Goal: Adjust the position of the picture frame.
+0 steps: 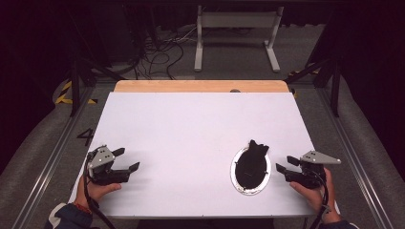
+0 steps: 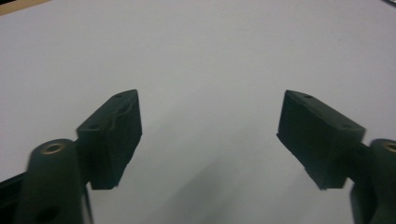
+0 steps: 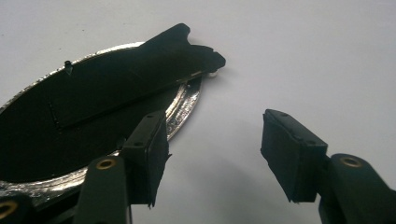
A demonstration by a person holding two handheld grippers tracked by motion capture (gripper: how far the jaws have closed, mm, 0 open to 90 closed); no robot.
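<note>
Silver dish [image 1: 237, 183] at 5 o'clock on tabletop [image 1: 191, 133], holding black cloth [image 1: 251, 163] that overhangs its 12 o'clock rim. Right gripper [image 1: 282, 164] just beside dish at 3 o'clock, spread, empty. Left gripper [image 1: 126, 159] at 8 o'clock, spread, empty.

left tongs [image 1: 128, 159]: wearing black blocky pads, brass screw heads showing, grey three-cornered plate on top
right tongs [image 1: 282, 164]: matching black pads, grey plate, black cable trailing
left sleeve [image 1: 64, 215]: showing dark blue with a red cuff
</note>
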